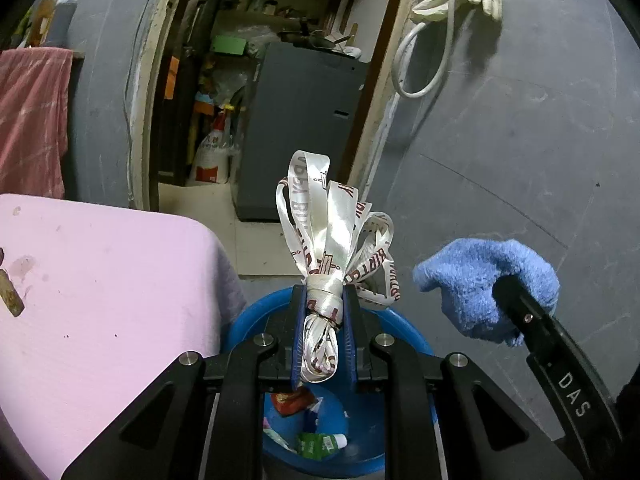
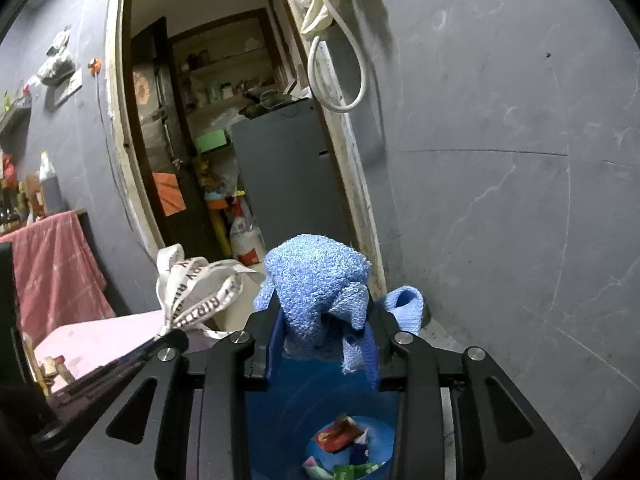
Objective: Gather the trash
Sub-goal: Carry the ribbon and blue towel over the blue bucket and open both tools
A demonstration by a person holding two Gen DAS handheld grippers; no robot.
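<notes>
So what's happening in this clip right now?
A person is collecting trash with two handheld claws. The left claw is clamped on a bundled white birthday ribbon; the right claw holds a blue knitted cloth. Both hang above a blue bin beside a pink-covered table. Wrappers already lie in the bin; nothing has been dropped yet.
</notes>
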